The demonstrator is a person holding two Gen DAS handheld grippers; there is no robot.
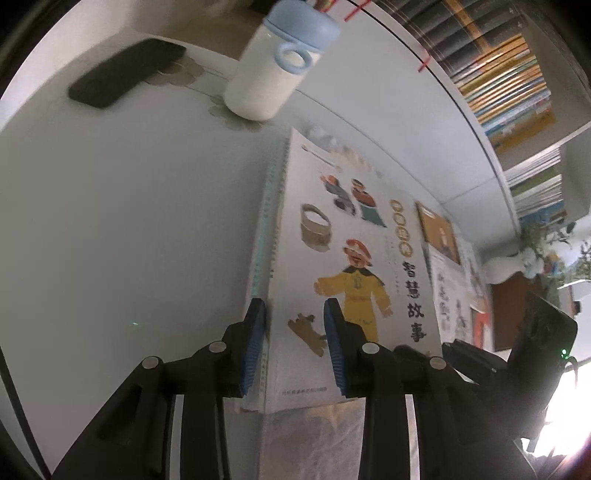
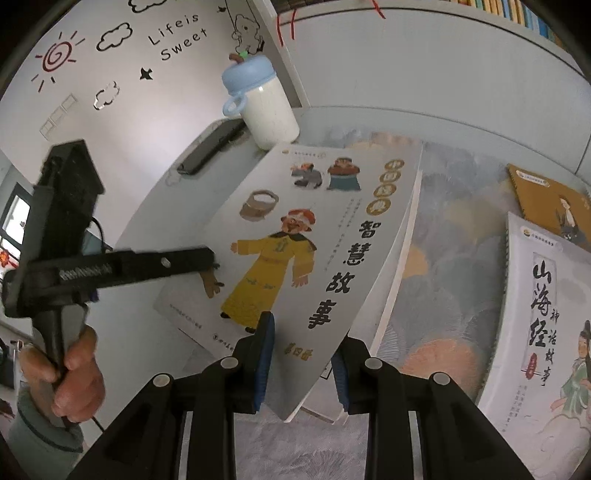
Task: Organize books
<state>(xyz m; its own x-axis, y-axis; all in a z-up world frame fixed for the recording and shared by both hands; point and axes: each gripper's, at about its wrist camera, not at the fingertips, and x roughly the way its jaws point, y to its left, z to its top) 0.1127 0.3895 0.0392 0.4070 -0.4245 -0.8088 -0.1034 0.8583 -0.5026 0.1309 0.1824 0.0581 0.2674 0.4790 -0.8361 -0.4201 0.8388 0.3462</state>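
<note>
Both tongs, left tongs [image 1: 295,325] and right tongs [image 2: 303,347], grip opposite edges of the white storybook [image 2: 295,236].

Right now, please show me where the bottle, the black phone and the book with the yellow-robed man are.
bottle [image 1: 264,85]: left wrist view, white body.
black phone [image 1: 123,74]: left wrist view, middle.
book [image 2: 325,206]: right wrist view, front cover.

Dim, blurry fisheye (glare lower-right)

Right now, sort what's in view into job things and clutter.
Job: yellow-robed figure book straddled by both tools; white book; brown book; shelf books.
Clutter: blue-capped bottle; black case; wall stickers.
</note>
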